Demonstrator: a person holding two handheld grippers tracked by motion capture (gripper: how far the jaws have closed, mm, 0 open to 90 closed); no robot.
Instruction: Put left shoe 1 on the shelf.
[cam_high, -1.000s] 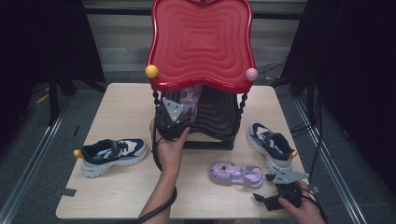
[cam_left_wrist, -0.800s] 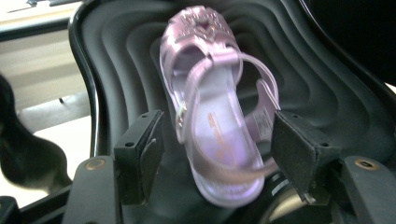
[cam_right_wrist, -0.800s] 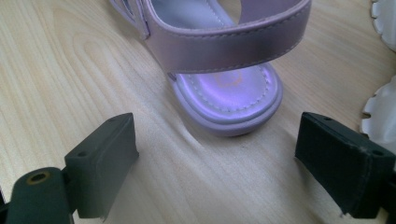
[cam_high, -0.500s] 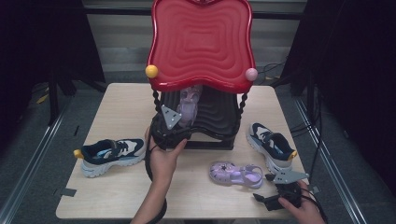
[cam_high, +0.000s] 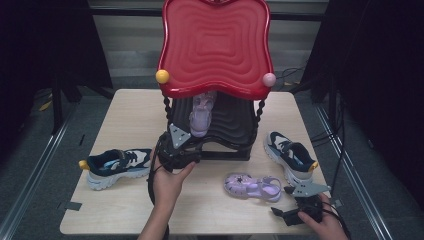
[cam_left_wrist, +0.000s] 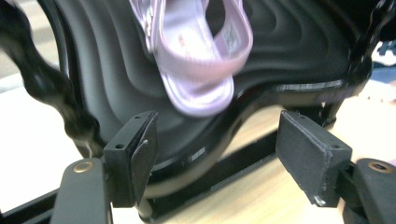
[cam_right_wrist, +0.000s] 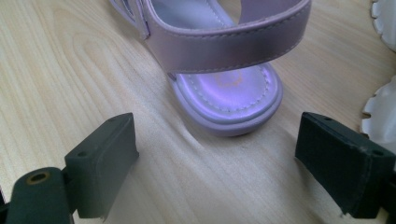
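The left gripper (cam_left_wrist: 215, 154) has just been opening its jaws; they stand wide with nothing between them. At its twelve o'clock a lilac sandal (cam_left_wrist: 196, 56) rests heel-down on the black lower shelf (cam_left_wrist: 289, 42) of the red-topped rack (cam_high: 216, 45). The right gripper (cam_right_wrist: 219, 158) is also wide and empty, with a second sandal (cam_right_wrist: 224, 88) on the table (cam_right_wrist: 56, 70) at its twelve o'clock.

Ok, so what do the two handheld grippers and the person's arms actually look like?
Both the left gripper and right gripper are black, each topped by a grey three-cornered plate with small holes. Each ends in two black jaws with flat rectangular pads and brass-coloured pivot rivets. A black cable loops from each. The forearms are bare, with no sleeves showing.
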